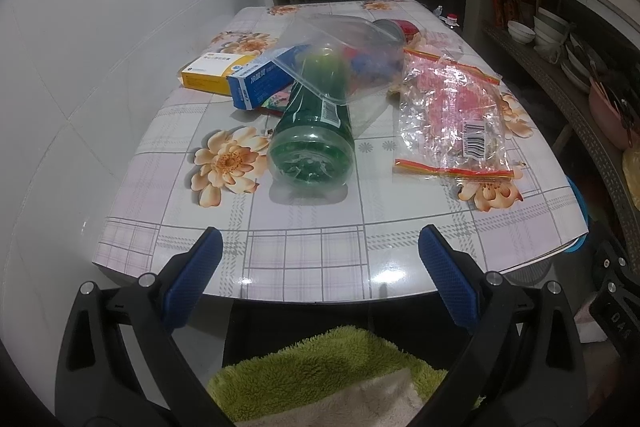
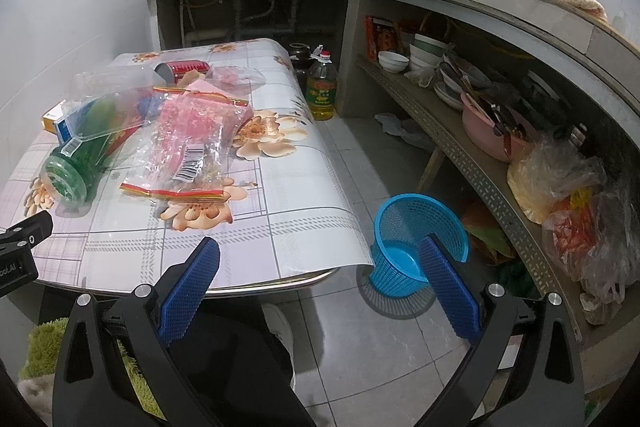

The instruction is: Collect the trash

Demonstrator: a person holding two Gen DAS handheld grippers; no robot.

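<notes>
Both the left gripper (image 1: pixel 320 247) and the right gripper (image 2: pixel 320 259) are held with jaws wide, empty, at the table (image 1: pixel 320 259) edge. A green bottle (image 1: pixel 312 131), boxes (image 1: pixel 260 79) and plastic bags (image 1: pixel 452 115) are scattered on the table. A blue basket (image 2: pixel 416 247) is placed on the floor just beside it.

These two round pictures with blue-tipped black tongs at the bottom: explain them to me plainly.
Each picture comes from a fisheye camera mounted on a hand-held gripper, looking along its two fingers. One view shows the left gripper, the other the right gripper; both are open and hold nothing. On the floral-patterned table lie a green plastic bottle on its side, a clear plastic container tilted over it, a crinkled clear bag with pink print, a blue-and-white carton, a yellow-and-white carton and a red can. A blue mesh wastebasket stands on the floor beside the table.
</notes>
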